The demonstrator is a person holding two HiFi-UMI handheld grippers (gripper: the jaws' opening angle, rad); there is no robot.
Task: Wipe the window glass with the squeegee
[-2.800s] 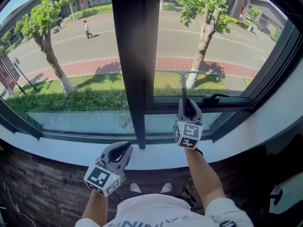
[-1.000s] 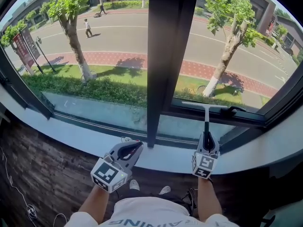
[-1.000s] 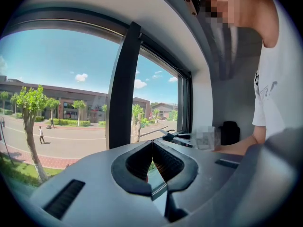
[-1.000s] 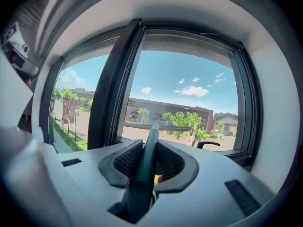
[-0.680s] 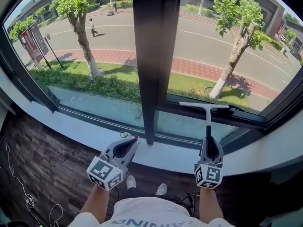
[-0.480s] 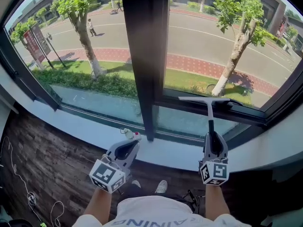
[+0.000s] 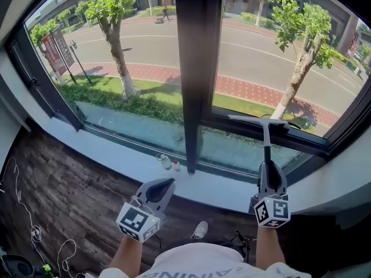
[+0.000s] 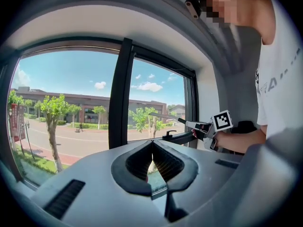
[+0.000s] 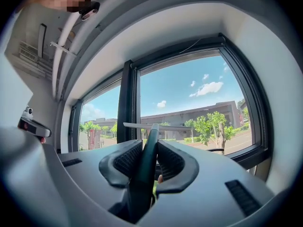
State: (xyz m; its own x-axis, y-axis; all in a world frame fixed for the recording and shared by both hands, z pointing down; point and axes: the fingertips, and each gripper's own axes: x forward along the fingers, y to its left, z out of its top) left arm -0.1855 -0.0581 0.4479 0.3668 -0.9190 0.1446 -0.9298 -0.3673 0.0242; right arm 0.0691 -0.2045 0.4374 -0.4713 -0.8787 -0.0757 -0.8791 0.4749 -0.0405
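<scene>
Right gripper point(image 7: 268, 172): I clamp the squeegee point(image 7: 265, 133) by its handle.
Left gripper point(image 7: 164, 185): jaws together, empty.
Progress: blade low by the right window glass point(image 7: 272, 62); I cannot tell how much is wiped.

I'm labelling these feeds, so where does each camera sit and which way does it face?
Head view: on the head, looking steeply down at the sill; left gripper, right gripper and forearms show.
Left gripper view: along its shut jaws toward the window; right forearm shows.
Right gripper view: along jaws shut on the squeegee, toward the window.
All three share the squeegee.
</scene>
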